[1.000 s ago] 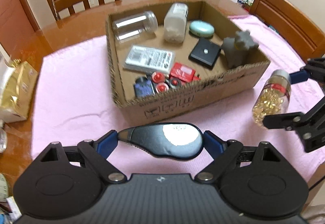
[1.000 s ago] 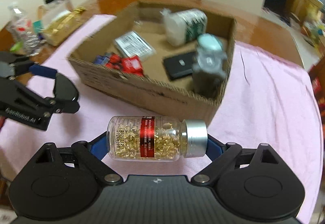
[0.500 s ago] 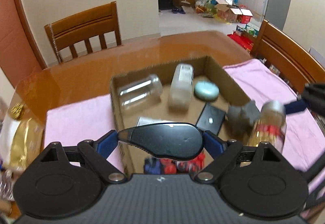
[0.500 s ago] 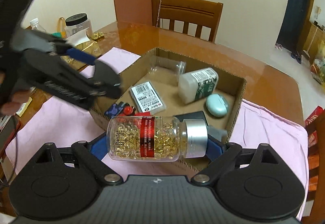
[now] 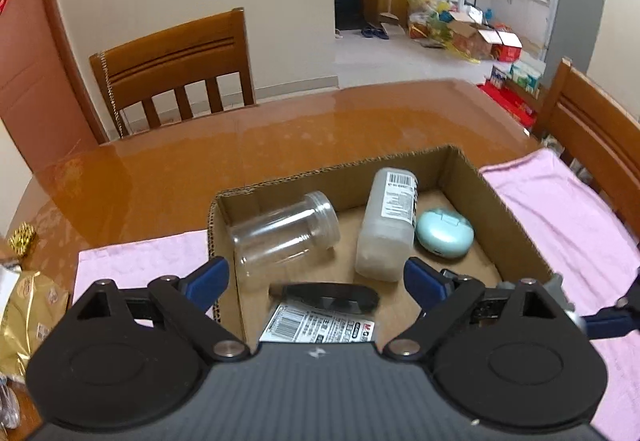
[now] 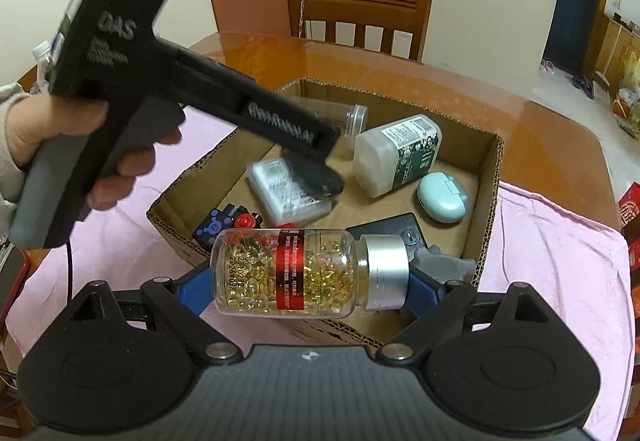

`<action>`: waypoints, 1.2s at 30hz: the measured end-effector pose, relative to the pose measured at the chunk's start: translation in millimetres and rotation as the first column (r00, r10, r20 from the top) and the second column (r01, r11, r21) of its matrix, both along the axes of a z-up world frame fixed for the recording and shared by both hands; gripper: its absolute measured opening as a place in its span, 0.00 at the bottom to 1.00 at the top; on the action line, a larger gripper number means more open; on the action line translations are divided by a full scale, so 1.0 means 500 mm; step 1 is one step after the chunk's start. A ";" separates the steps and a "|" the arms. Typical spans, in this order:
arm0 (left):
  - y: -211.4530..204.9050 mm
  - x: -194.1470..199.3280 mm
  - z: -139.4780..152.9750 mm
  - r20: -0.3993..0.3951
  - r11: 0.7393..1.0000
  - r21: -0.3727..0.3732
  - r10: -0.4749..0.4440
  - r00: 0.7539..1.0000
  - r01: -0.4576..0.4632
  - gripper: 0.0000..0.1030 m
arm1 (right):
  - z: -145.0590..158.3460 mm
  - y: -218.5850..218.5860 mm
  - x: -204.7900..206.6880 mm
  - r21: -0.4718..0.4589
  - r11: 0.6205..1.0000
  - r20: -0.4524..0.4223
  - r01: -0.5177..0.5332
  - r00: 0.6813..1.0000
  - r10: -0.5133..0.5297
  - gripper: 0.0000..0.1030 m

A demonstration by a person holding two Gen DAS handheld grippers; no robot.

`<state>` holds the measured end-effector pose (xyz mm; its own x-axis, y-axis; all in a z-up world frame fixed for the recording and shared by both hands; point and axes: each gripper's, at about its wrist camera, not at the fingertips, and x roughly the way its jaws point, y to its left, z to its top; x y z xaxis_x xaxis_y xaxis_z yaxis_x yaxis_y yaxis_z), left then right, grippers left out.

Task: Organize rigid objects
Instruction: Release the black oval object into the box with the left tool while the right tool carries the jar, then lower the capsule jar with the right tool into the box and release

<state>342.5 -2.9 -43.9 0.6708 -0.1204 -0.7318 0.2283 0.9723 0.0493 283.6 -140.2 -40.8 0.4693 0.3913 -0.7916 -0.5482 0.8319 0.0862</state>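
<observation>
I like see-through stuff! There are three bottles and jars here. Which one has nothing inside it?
The clear jar lying in the box's far-left corner. The white bottle beside it is cloudy; the capsule bottle holds golden pills.

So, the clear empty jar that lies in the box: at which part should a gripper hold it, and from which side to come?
Grip the clear jar across the middle of its smooth round body, coming from above. It lies on its side near the far left corner of the cardboard box, so the box walls block a sideways approach. Its threaded open mouth faces the white bottle.
</observation>
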 end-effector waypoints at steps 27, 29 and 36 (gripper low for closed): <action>0.069 -0.211 0.077 -0.044 0.981 0.032 0.192 0.981 -0.190 0.97 | 0.042 0.000 -0.002 -0.226 0.952 -0.015 0.205 0.977 -0.214 1.00; 0.072 -0.221 0.077 -0.088 0.979 0.012 0.205 0.975 -0.204 0.98 | 0.053 -0.017 -0.016 -0.218 0.941 -0.022 0.261 0.962 -0.272 1.00; 0.065 -0.250 0.083 -0.144 0.975 -0.002 0.222 0.964 -0.224 0.98 | 0.093 -0.053 -0.055 -0.165 0.907 -0.029 0.386 0.918 -0.396 1.00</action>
